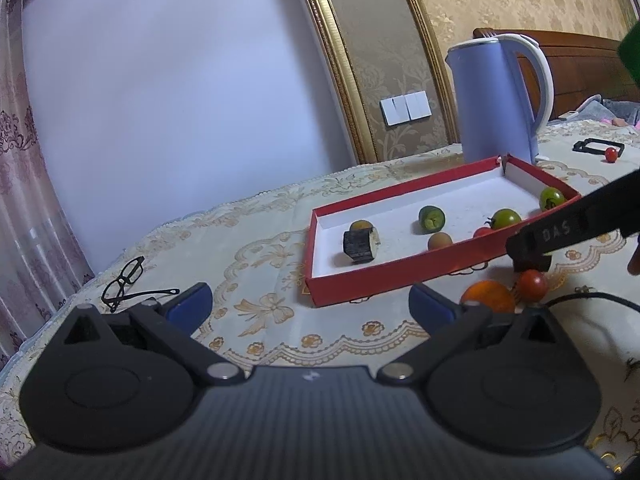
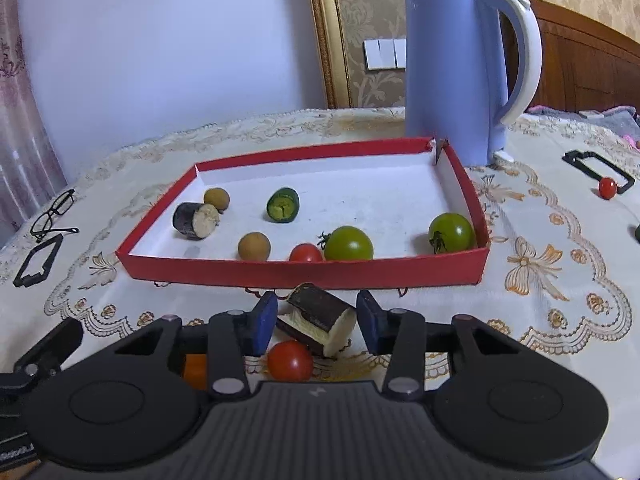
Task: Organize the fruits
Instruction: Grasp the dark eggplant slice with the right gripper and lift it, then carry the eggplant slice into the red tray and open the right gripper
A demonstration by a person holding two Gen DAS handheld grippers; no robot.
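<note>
A shallow red tray (image 2: 304, 274) holds a dark eggplant piece (image 2: 196, 221), two brown round fruits, a cucumber piece (image 2: 283, 205), a red cherry tomato and two green tomatoes (image 2: 349, 245). Just in front of the tray my right gripper (image 2: 317, 324) is shut on a second eggplant piece (image 2: 320, 322), which lies tilted between the blue pads. A red cherry tomato (image 2: 290, 360) and an orange tomato (image 1: 488, 296) sit on the cloth right beside it. My left gripper (image 1: 312, 306) stands open to the left of them, with only tablecloth between its fingers.
A blue kettle (image 2: 452, 72) stands behind the tray's far right corner. Glasses (image 1: 128, 284) lie at the left table edge, and a black frame (image 2: 38, 260) lies near them. Another black frame (image 2: 598, 170) and a cherry tomato (image 2: 607, 188) lie far right. A black cable (image 1: 592, 298) runs at the right.
</note>
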